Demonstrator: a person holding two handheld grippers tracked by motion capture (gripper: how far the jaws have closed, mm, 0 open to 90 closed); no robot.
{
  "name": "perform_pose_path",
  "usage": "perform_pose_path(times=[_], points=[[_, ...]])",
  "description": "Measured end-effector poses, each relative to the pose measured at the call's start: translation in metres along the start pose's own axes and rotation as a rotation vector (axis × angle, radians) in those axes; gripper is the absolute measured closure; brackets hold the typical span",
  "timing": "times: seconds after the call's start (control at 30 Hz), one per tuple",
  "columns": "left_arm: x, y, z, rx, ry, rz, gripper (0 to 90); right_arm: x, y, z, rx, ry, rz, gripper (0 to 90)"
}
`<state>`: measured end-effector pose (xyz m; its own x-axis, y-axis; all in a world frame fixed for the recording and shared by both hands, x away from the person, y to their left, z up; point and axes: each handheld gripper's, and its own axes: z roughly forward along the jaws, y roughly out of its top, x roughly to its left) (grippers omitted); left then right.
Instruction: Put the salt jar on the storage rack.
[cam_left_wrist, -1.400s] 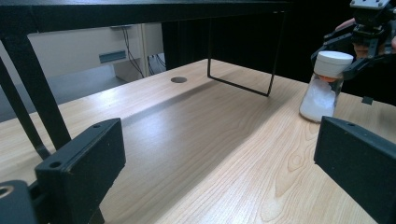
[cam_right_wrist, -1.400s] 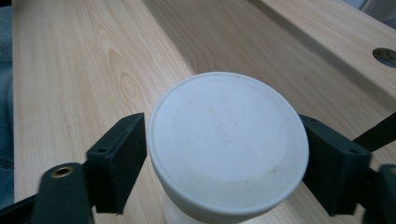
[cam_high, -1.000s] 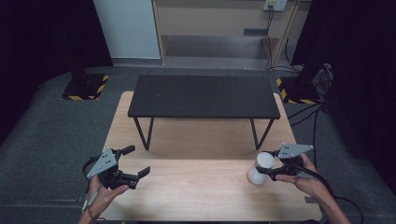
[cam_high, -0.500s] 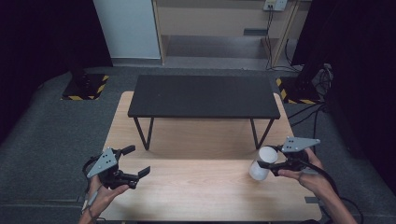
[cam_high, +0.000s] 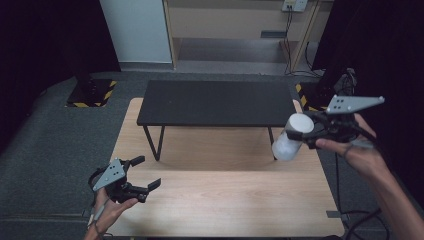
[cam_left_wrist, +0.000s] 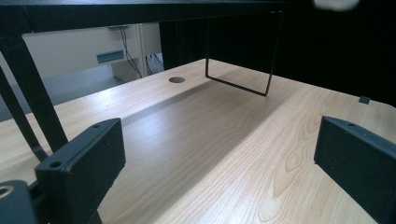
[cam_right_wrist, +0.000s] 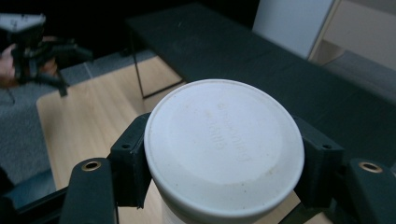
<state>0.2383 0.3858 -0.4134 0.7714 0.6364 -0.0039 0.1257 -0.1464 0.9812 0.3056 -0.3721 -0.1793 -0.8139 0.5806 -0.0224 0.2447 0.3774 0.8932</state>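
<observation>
Your right gripper (cam_high: 306, 134) has its jaws closed on a white bottle (cam_high: 291, 136), clamped on both sides just under the lid. In the right gripper view the bottle (cam_right_wrist: 224, 149) sits dead centre between the jaws, with its round white lid facing the camera and some faint embossed text on it that's too soft to read. From the high view the bottle is tilted, lid end up toward the gripper and the base angled down and away from your hand. It's held in the air off the right end of the black rack (cam_high: 216, 103), near the rack's right front corner and clear of the bench (cam_high: 220, 200).

Your left gripper (cam_high: 134, 176) is well away from the rack, low over the bench's front left corner, held in your left hand (cam_high: 111, 207). Its jaws are wide open with nothing between them. In the left gripper view you're looking along the wood grain between the two black pads, toward the rack's thin wire leg (cam_left_wrist: 240, 58) and a round hole (cam_left_wrist: 176, 80) in the bench top under the rack.

The rack itself stands across the far half of the bench, with a flat black top on thin legs.
</observation>
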Motion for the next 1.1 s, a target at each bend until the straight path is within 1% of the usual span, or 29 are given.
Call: perform_pose_path(times=[0.1,0.17,0.27,0.43,0.47,0.53,0.63,0.7,0.77,0.83,0.9,1.0,1.1], points=[[0.000,0.000,-0.001,0.001,0.000,0.000,0.8,-0.005,0.022,0.001,-0.006,-0.024,0.013,33.5],[0.000,0.000,-0.002,0.000,0.001,0.000,0.8,-0.010,0.035,0.006,0.001,-0.042,0.023,33.5],[-0.001,-0.001,-0.003,-0.001,0.006,-0.002,0.8,-0.018,0.050,0.017,0.017,-0.075,0.027,33.5],[-0.001,-0.001,-0.004,0.002,0.010,-0.005,0.8,-0.030,0.063,0.036,0.033,-0.139,0.027,33.5],[0.000,-0.001,-0.003,0.003,0.010,-0.005,0.8,-0.033,0.066,0.040,0.040,-0.148,0.020,33.5],[0.000,-0.001,-0.003,0.004,0.010,-0.005,0.8,-0.038,0.068,0.048,0.048,-0.162,0.023,33.5],[0.000,-0.001,-0.003,0.008,0.009,-0.003,0.8,-0.046,0.070,0.059,0.060,-0.163,0.031,33.5],[0.000,-0.001,-0.002,0.011,0.008,-0.004,0.8,-0.048,0.071,0.065,0.066,-0.158,0.023,33.6],[0.000,-0.001,-0.002,0.018,0.009,-0.004,0.8,-0.050,0.073,0.072,0.078,-0.151,0.015,33.5],[0.000,-0.002,-0.003,0.013,0.013,-0.007,0.8,-0.051,0.074,0.078,0.083,-0.143,0.010,33.5],[-0.001,-0.002,-0.004,0.015,0.017,-0.007,0.8,-0.052,0.073,0.083,0.082,-0.139,0.009,33.5],[-0.001,-0.001,-0.003,0.022,0.016,-0.007,0.8,-0.052,0.075,0.091,0.088,-0.138,-0.009,33.5],[0.000,-0.001,-0.002,0.031,0.016,-0.007,0.8,-0.052,0.078,0.098,0.088,-0.124,-0.015,33.5]])
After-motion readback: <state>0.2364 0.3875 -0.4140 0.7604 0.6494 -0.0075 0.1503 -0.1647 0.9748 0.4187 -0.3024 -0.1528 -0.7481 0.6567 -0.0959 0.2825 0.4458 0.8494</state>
